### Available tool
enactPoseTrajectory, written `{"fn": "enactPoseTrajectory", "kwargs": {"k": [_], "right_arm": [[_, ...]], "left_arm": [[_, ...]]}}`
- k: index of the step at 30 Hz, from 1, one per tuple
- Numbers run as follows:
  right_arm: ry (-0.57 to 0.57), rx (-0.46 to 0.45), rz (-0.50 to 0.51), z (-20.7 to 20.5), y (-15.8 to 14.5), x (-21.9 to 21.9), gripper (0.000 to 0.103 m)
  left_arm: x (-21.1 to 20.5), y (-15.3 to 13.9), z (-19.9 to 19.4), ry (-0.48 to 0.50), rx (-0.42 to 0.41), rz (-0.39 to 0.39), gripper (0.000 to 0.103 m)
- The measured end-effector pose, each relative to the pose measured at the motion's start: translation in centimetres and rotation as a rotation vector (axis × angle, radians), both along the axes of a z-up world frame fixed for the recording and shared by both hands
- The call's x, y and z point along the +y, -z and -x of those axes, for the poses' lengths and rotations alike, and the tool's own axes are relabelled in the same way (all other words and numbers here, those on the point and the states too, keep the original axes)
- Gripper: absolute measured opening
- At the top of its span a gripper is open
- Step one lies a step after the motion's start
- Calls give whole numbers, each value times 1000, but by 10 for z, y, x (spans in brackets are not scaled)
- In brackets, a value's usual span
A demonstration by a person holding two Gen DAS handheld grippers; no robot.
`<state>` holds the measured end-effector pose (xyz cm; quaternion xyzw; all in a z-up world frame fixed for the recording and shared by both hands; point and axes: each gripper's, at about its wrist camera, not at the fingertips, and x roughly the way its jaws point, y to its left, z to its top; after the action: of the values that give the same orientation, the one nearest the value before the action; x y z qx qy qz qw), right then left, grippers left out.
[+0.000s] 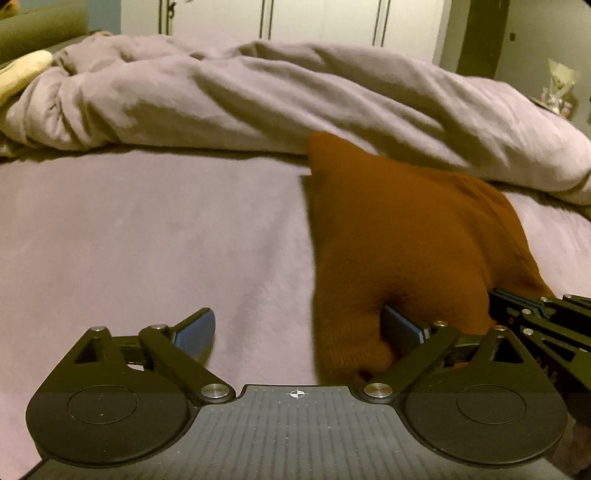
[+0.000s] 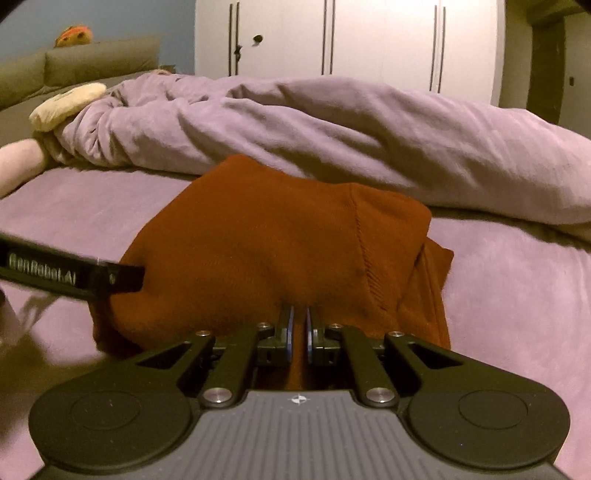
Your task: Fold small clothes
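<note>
Right wrist view puts your rust-brown garment [image 2: 266,243] at the middle of the frame, heaped on the lilac bed sheet [image 2: 517,295] just in front of the rumpled lilac duvet [image 2: 332,129]; its near edge runs down between the fingers of your right gripper [image 2: 299,325], whose jaws stand almost together with a strip of the knit pinched between them; the part of the cloth below the pads is hidden by the gripper body, so you cannot see how much is caught; a ribbed seam shows on the garment's right side, and a lower layer sticks out at its right edge; at the left edge one black finger of your left gripper [image 2: 122,278] touches the cloth, its tip buried in the fabric and the rest cut off by the frame.

Left wrist view shows the same garment [image 1: 399,236] to the right of centre; your left gripper [image 1: 299,328] has its jaws spread wide; the left pad is over bare sheet [image 1: 129,229], the right pad lies against a hollow in the cloth, partly covered by it, and nothing is clamped; your right gripper [image 1: 543,314] shows only as black linkage at the lower right edge, its fingertips hidden behind the garment.

Beyond the duvet [image 1: 295,96], white wardrobe doors [image 2: 369,37] fill the upper centre; a cream pillow [image 2: 62,105] and an olive headboard [image 2: 92,59] sit at the upper left, blurred; a small orange toy [image 2: 74,35] on top is hard to make out.
</note>
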<state>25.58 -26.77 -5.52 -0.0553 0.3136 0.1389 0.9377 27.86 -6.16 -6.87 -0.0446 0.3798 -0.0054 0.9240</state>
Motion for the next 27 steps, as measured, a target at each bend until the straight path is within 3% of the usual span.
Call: {"fn": "enactPoseTrajectory", "kwargs": {"k": [4, 5, 7, 13, 15, 16, 18, 25, 26, 27], "right_arm": [[25, 42, -79, -2, -15, -11, 7], [45, 68, -128, -3, -22, -19, 11], [89, 81, -222, -5, -31, -35, 30], [175, 171, -424, -35, -30, -74, 37], [250, 194, -404, -46, -27, -81, 56], [290, 192, -370, -49, -26, -84, 74], [286, 181, -395, -52, -25, -95, 76], [242, 358, -630, -86, 6, -118, 76], [238, 372, -658, -90, 10, -120, 76], [230, 381, -679, -92, 13, -120, 79]], "left_arm": [[26, -15, -8, 31, 45, 113, 100], [34, -20, -11, 37, 50, 140, 99], [46, -27, -20, 26, 49, 183, 99], [58, -10, -62, 47, 159, 378, 100], [57, -4, -72, 63, 178, 420, 100], [56, -2, -76, 73, 180, 428, 100], [55, 1, -80, 94, 182, 446, 100], [50, 9, -99, 131, 204, 505, 100], [49, 9, -100, 141, 202, 509, 98], [48, 10, -102, 155, 199, 519, 88]]}}
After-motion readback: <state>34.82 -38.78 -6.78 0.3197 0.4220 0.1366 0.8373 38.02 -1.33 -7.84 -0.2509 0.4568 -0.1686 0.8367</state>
